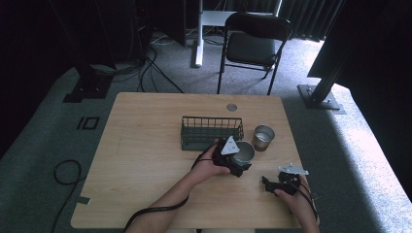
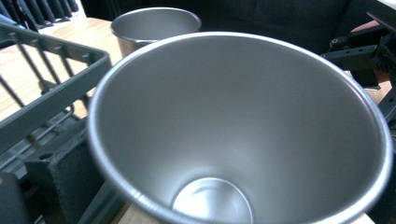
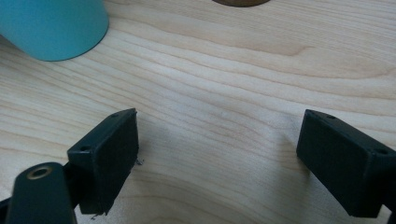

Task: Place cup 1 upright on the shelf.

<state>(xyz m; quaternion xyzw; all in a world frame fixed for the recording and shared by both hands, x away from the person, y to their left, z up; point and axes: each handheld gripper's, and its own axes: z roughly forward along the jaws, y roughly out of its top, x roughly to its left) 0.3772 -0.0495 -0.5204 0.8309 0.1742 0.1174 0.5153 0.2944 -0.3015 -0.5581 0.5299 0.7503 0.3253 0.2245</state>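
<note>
a plain steel cup (image 1: 244, 151), tapered and empty, mouth tipped toward the left gripper (image 1: 236, 164) that grips it, just right of the wire basket (image 1: 211, 131), near a second steel cup (image 1: 263, 137) standing upright on the table.

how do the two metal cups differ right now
The near cup sits at the left hand-held gripper, beside the wire basket; the far cup stands alone and upright, right of the basket. In the left gripper view the near cup looms large, the far one small behind. Both are plain, empty metal.
</note>
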